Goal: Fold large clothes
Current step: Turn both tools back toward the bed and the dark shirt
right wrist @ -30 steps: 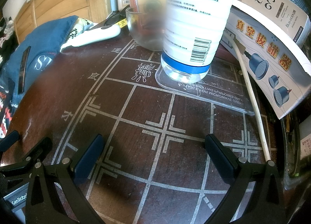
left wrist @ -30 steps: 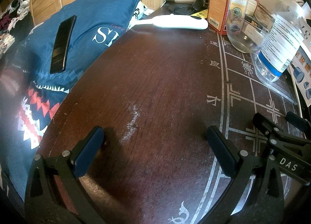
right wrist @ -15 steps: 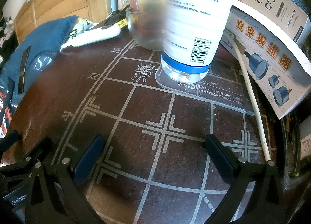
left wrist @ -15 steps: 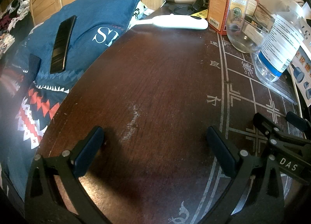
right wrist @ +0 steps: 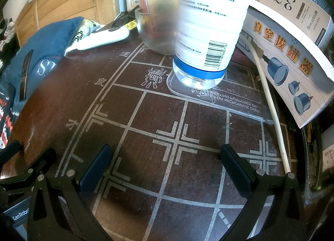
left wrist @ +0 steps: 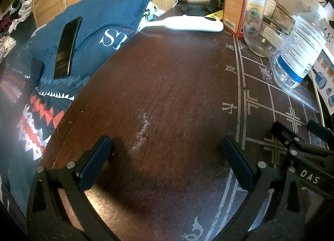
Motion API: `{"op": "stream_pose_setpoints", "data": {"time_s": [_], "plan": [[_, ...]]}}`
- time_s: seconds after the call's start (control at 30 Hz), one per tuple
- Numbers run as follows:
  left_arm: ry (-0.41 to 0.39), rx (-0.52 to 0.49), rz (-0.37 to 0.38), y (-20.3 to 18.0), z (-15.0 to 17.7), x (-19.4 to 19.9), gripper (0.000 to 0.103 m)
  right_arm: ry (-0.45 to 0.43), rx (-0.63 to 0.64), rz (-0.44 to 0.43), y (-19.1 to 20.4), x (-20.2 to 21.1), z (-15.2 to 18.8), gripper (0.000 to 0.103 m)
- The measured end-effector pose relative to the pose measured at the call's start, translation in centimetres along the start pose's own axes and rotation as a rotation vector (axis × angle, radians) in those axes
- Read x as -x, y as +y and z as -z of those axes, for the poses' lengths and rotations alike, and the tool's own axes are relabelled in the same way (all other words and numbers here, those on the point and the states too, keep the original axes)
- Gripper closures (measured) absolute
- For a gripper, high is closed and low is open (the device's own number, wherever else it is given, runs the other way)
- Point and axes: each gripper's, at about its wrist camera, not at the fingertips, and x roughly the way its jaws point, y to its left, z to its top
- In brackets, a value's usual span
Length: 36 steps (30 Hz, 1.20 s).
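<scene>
1. L gripper (left wrist: 166,155) spread wide, nothing btwn fingers, low over dark wood table (left wrist: 171,78).
2. R gripper (right wrist: 165,158) also spread wide, empty, over the chessboard lines on same table.
3. Blue patterned garment (left wrist: 100,23) lies off table's left edge, w/ a black phone (left wrist: 66,47) on top; well apart from both grippers.
4. White handheld device (left wrist: 187,23) at table's far edge, touching garment.
5. Ahead of R gripper: plastic bottle (right wrist: 210,30) on clear tray (right wrist: 229,103), glass bowl (right wrist: 154,32) behind, red box (left wrist: 244,5), white carton (right wrist: 292,38) at right.
</scene>
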Motion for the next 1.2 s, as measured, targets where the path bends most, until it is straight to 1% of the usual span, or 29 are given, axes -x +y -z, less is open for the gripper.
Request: {"op": "stream_pose_setpoints", "data": {"time_s": [0.4,0.43,0.53,0.57,0.6,0.63,0.7,0.73,0.77,0.8,0.87,0.9,0.93,0.97,1.0,1.03,1.1,1.13,1.2], "plan": [[0.0,-0.004,0.004,-0.2,-0.1,0.1,0.0,0.0,-0.003,0.002,0.1,0.0,0.0,0.0],[0.0,-0.024,0.017,-0.2,0.0,-0.1,0.0,0.0,-0.004,-0.003,0.1,0.1,0.0,0.0],[0.008,-0.118,0.095,0.4,0.1,0.0,0.0,-0.004,0.02,-0.039,0.3,0.2,0.3,0.0],[0.021,-0.146,0.142,0.8,0.2,0.3,0.0,-0.005,0.029,-0.064,0.6,0.4,0.3,0.0],[0.026,-0.142,0.19,1.4,0.3,0.7,0.0,-0.018,0.031,-0.099,0.7,0.8,0.3,0.0],[0.013,-0.122,0.241,2.6,0.4,1.7,0.0,-0.052,0.028,-0.133,0.9,1.8,0.3,0.0],[-0.044,-0.1,0.263,4.6,0.5,4.2,0.0,-0.117,0.051,-0.177,1.8,4.5,0.0,0.0],[-0.09,-0.085,0.272,6.2,0.7,6.3,0.0,-0.176,0.084,-0.193,2.8,6.8,-0.3,0.0],[-0.151,-0.065,0.257,8.2,0.9,9.0,0.0,-0.238,0.118,-0.215,3.9,9.1,-0.7,0.0],[-0.213,-0.04,0.232,10.7,1.1,11.9,0.0,-0.284,0.145,-0.237,4.9,10.9,-1.1,0.0],[-0.322,0.034,0.172,15.7,1.6,17.6,0.0,-0.413,0.217,-0.322,8.3,16.2,-2.0,0.0],[-0.36,0.062,0.151,17.3,1.8,19.6,0.0,-0.451,0.233,-0.357,9.4,17.8,-2.3,0.0],[-0.42,0.109,0.113,20.1,2.2,23.3,0.0,-0.505,0.252,-0.419,11.2,20.2,-2.6,0.0],[-0.456,0.133,0.088,21.6,2.6,25.7,0.0,-0.548,0.266,-0.48,12.7,22.5,-2.8,0.0],[-0.497,0.155,0.052,22.9,3.0,28.2,0.0,-0.587,0.279,-0.541,14.1,24.7,-2.9,0.0],[-0.557,0.176,0.011,24.1,3.8,31.9,0.0,-0.627,0.294,-0.606,15.6,27.0,-2.8,0.0],[-0.662,0.188,-0.039,24.7,4.9,36.5,0.0,-0.681,0.313,-0.723,18.0,31.1,-2.6,0.0],[-0.737,0.192,-0.073,24.8,6.0,39.8,0.0,-0.702,0.329,-0.777,19.3,33.2,-2.4,0.0],[-0.802,0.202,-0.078,24.7,6.9,43.4,0.0,-0.727,0.359,-0.854,21.0,36.5,-1.8,0.0]]}}
